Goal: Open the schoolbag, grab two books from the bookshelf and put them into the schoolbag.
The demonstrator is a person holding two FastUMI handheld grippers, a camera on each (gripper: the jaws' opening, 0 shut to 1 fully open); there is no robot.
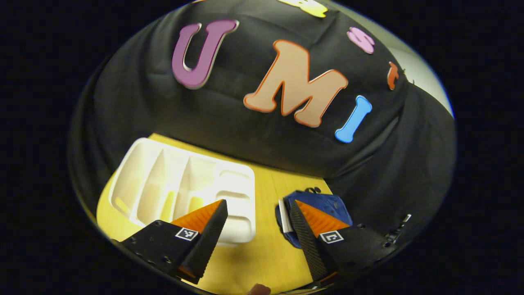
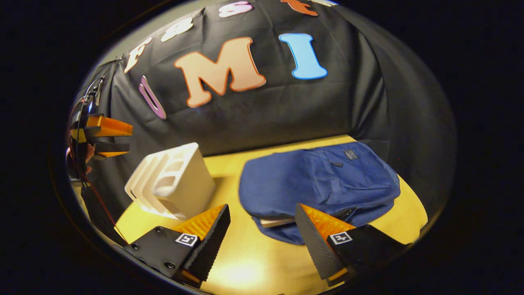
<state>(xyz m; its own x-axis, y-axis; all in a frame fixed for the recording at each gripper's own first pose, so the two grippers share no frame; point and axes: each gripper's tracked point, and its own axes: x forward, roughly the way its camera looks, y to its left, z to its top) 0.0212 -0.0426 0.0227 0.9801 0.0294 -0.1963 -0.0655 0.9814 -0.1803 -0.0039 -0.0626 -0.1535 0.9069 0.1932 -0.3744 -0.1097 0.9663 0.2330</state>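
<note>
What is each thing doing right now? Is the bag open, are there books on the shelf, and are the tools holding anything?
Schoolbag: lying flat on the table, mouth open, a book edge showing inside.
Bookshelf: no books in its slots.
Left tool: open, holding nothing.
Right tool: open, holding nothing.

The left gripper view is looking down from above the yellow wooden table (image 1: 262, 254), facing the booth's black cloth wall, close over the white plastic slotted bookshelf (image 1: 180, 192). The right gripper view is sitting lower and farther back, facing the same wall. Both are sharing the bookshelf (image 2: 172, 184), the table and the blue fabric schoolbag (image 1: 323, 205) (image 2: 319, 180).
</note>
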